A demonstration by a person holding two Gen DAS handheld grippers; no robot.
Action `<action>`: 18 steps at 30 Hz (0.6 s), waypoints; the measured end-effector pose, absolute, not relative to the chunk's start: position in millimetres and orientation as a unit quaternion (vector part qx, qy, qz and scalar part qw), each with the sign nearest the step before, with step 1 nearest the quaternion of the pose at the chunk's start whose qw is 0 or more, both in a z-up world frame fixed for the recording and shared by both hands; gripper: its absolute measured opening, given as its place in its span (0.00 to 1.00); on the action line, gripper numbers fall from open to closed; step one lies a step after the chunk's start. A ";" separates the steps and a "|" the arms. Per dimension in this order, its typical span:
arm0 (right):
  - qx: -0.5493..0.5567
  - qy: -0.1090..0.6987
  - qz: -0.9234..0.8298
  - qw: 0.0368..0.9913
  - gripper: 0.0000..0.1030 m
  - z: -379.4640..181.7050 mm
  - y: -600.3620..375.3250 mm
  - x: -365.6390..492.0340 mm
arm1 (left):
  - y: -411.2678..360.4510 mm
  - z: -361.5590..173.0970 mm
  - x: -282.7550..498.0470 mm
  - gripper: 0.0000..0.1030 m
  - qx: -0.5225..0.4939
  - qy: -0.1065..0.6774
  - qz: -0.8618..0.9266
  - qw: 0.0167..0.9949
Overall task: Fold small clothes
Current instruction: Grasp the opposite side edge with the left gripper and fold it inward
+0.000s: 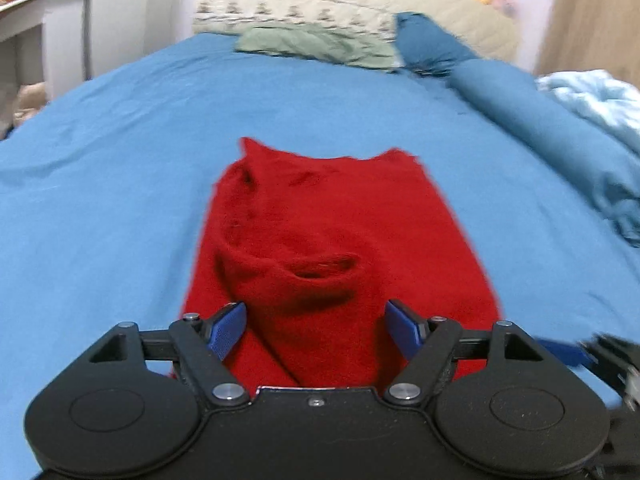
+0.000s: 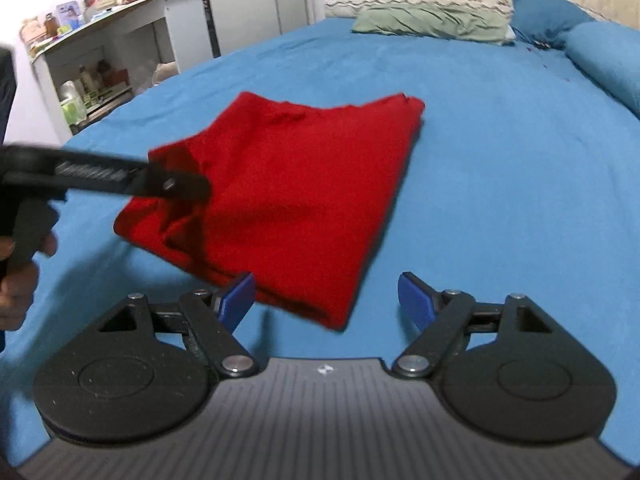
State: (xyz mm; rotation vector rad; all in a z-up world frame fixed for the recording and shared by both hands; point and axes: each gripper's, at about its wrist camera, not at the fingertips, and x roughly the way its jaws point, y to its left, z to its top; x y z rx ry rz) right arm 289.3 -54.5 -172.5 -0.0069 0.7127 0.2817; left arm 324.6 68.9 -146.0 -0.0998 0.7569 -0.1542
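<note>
Two grippers face one red garment (image 2: 288,184) lying folded on the blue bedsheet (image 2: 500,200), its long axis running away from them. Left gripper (image 1: 316,320), fingers spread, hangs right over its near edge; right gripper (image 2: 326,296) (also spread, empty) sits beside the corner. Fuzzy, soft knit.

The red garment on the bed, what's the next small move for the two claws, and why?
Probably ease the left claw forward and close it on the rumpled near edge of the red garment, then fold that edge over. Both claws are open and hold nothing; the garment lies on the blue sheet already partly folded, with its near-left corner still bunched. The right claw waits beside the near corner.
</note>
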 end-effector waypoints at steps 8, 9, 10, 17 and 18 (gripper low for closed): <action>-0.052 0.349 0.115 0.929 0.91 -191.9 -42.2 285.1 | 120.9 -168.3 304.6 0.57 -0.124 0.376 0.016 0.918; -0.055 0.346 0.113 0.930 0.91 -193.5 -41.5 284.9 | 125.2 -169.4 301.0 0.56 -0.139 0.376 0.011 0.916; -0.054 0.345 0.109 0.931 0.91 -194.5 -41.7 285.4 | 126.0 -167.5 296.8 0.54 -0.144 0.372 0.007 0.917; -0.019 0.329 0.077 0.941 0.91 -192.0 -50.6 287.3 | 117.4 -151.8 293.9 0.44 -0.135 0.346 -0.002 0.928; -0.022 0.326 0.071 0.942 0.91 -192.4 -50.4 288.3 | 118.1 -153.6 295.3 0.41 -0.136 0.349 0.002 0.927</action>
